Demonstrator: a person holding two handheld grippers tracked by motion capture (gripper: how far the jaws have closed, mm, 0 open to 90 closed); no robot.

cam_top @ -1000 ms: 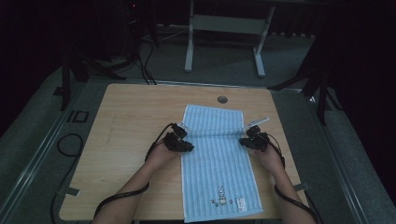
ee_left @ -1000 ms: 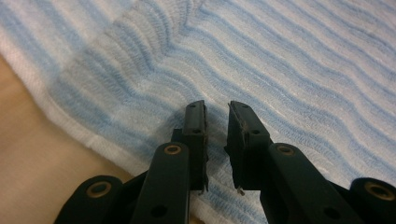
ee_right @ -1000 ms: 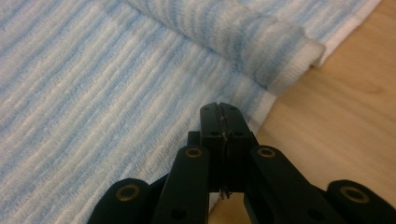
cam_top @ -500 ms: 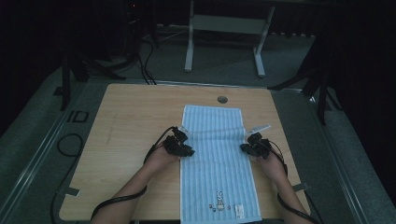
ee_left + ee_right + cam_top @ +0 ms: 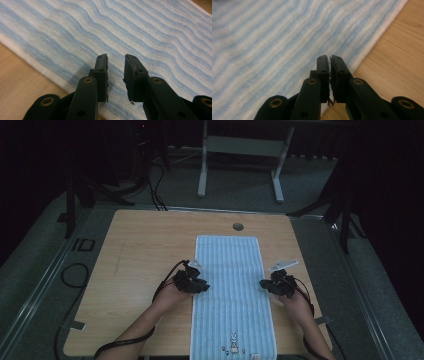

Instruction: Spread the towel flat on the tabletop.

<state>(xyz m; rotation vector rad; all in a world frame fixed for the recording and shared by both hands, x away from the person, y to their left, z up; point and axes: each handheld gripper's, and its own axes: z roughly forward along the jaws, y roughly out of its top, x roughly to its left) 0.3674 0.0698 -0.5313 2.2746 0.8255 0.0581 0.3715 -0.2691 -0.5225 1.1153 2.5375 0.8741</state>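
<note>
Wooden table under dim light, and on it lies the blue striped towel, flat, lengthways, near end at the person's edge; soft, light and floppy, I'd say, best pinched at its long edges; left gripper hovers over the left edge, jaws slightly parted, having just been opening, nothing between them; right gripper at the right edge, jaws practically closed and empty; dark floor and a metal stand beyond

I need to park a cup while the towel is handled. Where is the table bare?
Bare wood lies left of the striped towel and beyond its far edge, around the round hole. It is crowded where the left gripper and right gripper flank the towel.
</note>
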